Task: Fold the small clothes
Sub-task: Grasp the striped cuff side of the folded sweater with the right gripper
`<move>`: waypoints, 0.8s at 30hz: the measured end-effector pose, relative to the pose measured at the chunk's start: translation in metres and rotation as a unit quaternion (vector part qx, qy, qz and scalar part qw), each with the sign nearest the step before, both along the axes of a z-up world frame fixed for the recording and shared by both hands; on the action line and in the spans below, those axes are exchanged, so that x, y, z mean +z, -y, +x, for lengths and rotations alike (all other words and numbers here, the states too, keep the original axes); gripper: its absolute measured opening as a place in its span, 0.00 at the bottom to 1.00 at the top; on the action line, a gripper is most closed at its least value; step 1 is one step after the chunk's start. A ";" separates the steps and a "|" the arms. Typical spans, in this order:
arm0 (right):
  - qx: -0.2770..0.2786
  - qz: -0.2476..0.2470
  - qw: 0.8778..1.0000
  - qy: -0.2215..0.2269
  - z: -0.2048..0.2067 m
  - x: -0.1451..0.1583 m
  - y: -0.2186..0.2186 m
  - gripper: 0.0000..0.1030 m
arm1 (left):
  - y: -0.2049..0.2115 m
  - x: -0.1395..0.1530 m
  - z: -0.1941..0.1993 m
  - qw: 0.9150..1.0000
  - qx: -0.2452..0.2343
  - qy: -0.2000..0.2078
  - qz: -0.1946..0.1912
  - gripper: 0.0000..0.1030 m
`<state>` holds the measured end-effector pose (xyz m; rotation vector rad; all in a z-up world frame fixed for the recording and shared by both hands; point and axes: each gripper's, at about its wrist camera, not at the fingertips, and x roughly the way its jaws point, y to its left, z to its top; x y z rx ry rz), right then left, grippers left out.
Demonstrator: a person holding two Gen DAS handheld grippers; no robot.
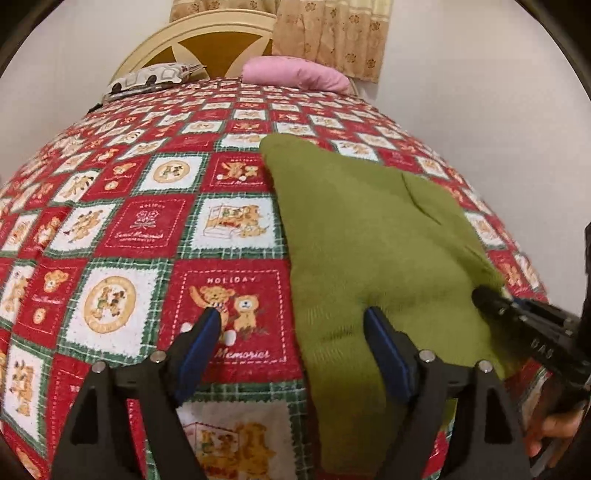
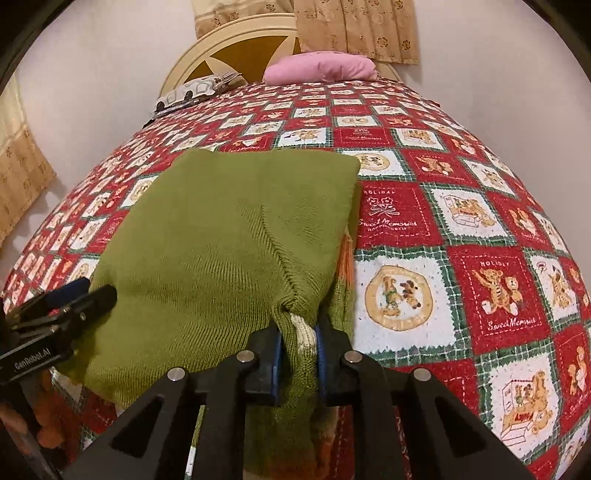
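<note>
**A:** Where is the garment?

**B:** The olive-green knitted sweater [image 2: 229, 236] lies folded on the bed, on the red, white and green checked bedspread printed with teddy bears [image 2: 461, 229], close to the near edge. Its near hem hangs a little over that edge.

**A:** And the right gripper [image 2: 297, 354]?

**B:** Clamped tight on the sweater — its blue-padded fingers [image 2: 276, 363] pinch a bunched piece of the near hem, with a pale stripe of knit showing between them.

**A:** The left one?

**B:** The left gripper [image 1: 293, 325] stands spread wide, holding nothing. Its left blue pad [image 1: 207, 328] is over the bedspread, its right pad [image 1: 380, 332] presses on the sweater's left side, so the jaws straddle the sweater's left edge. In the right wrist view it shows at the left, its tips at the sweater's near left corner.

**A:** Anything else on the bed?

**B:** At the far end, a pink pillow [image 2: 321, 68] and a grey-and-white patterned cushion [image 2: 192, 92] lie against a cream rounded headboard with brown panels [image 2: 236, 48] — beige flowered curtains [image 2: 354, 26] hang behind.
</note>
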<state>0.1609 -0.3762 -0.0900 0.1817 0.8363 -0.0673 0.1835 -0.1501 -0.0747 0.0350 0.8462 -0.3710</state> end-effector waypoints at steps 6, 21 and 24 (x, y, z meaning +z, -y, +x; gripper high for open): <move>-0.014 0.012 1.000 0.003 -0.034 0.011 0.002 0.17 | 0.000 0.009 -0.016 0.998 -0.002 0.019 0.055 0.80; 0.019 0.001 1.000 -0.006 -0.055 0.000 -0.031 0.17 | -0.001 0.005 -0.042 0.994 -0.020 0.028 0.100 0.69; 0.028 -0.004 0.999 -0.015 -0.066 0.010 -0.032 0.17 | -0.011 0.011 -0.047 0.995 -0.039 0.024 0.085 0.77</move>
